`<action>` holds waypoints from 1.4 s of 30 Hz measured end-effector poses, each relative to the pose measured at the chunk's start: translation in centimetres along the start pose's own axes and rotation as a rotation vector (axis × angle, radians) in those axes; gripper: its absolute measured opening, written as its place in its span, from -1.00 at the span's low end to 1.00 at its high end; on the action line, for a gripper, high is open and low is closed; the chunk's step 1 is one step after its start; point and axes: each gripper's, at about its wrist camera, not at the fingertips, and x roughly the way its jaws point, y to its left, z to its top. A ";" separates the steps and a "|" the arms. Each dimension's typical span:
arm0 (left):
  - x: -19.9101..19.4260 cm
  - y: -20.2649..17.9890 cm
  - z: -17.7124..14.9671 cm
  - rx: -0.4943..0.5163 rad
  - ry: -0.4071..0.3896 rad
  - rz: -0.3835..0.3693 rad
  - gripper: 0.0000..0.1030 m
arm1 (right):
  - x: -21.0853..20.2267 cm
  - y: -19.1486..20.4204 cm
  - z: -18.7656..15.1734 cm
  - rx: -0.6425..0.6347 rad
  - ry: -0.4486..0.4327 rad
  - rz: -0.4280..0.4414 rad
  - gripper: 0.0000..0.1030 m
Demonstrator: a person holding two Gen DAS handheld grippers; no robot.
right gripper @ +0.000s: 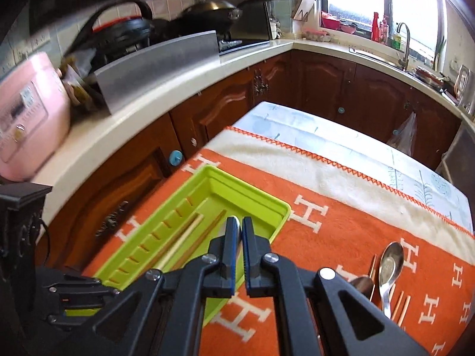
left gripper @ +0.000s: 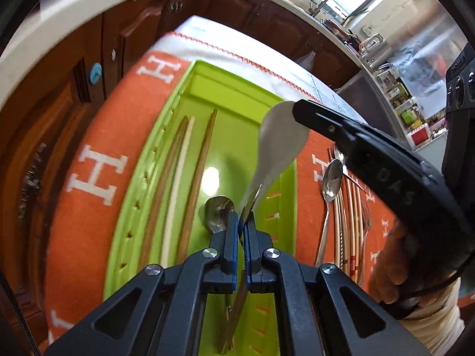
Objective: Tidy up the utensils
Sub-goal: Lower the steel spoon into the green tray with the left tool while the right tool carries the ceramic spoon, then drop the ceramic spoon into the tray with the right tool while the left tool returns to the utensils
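Orange cloth [right gripper: 341,237] | green tray [left gripper: 231,98]: chopsticks [left gripper: 175,184] | left jaws clamp fork [left gripper: 251,204] | right jaws clamp white spoon [left gripper: 282,136]

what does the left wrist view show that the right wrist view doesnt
Only the left wrist view: the right gripper holding a white spoon over the tray, and a metal spoon already lying in it.

Only the right wrist view: the pink appliance and the wok on the counter.

Both: the green tray with chopsticks inside, on the orange cloth.
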 end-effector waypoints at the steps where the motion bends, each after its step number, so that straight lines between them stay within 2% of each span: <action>1: 0.3 0.1 0.0 -0.003 0.005 -0.002 -0.97 | 0.5 0.1 0.0 -0.012 0.008 -0.016 -0.93; 6: 2.1 0.2 0.2 -0.005 0.021 -0.003 -0.96 | 2.0 -0.2 0.1 -0.011 0.048 -0.022 -0.90; 9: 2.5 -0.1 0.1 -0.001 0.029 -0.005 -0.95 | 2.1 -1.2 0.2 0.042 0.080 -0.002 -0.90; 11: 2.6 -0.5 0.1 -0.009 0.045 -0.004 -0.80 | 1.8 -1.9 0.2 0.078 0.080 0.023 -0.90; 18: 1.5 -2.3 -0.4 0.018 0.042 0.026 -0.59 | -1.5 -3.7 -0.4 0.145 0.042 0.056 -0.90; 26: -2.1 -4.8 -0.9 0.083 -0.027 0.099 -0.23 | -6.4 -5.6 -1.9 0.189 -0.012 0.092 -0.90; 30: -3.3 -6.6 -1.2 0.135 -0.060 0.145 -0.22 | -8.6 -7.0 -3.0 0.212 -0.026 0.092 -0.90; 36: -4.3 -9.1 -1.3 0.194 -0.072 0.151 -0.22 | -10.9 -10.0 -4.7 0.274 -0.047 0.074 -0.90; 42: -3.9 -11.9 -0.5 0.242 -0.074 0.159 -0.13 | -11.8 -13.3 -6.2 0.333 -0.049 0.034 -0.90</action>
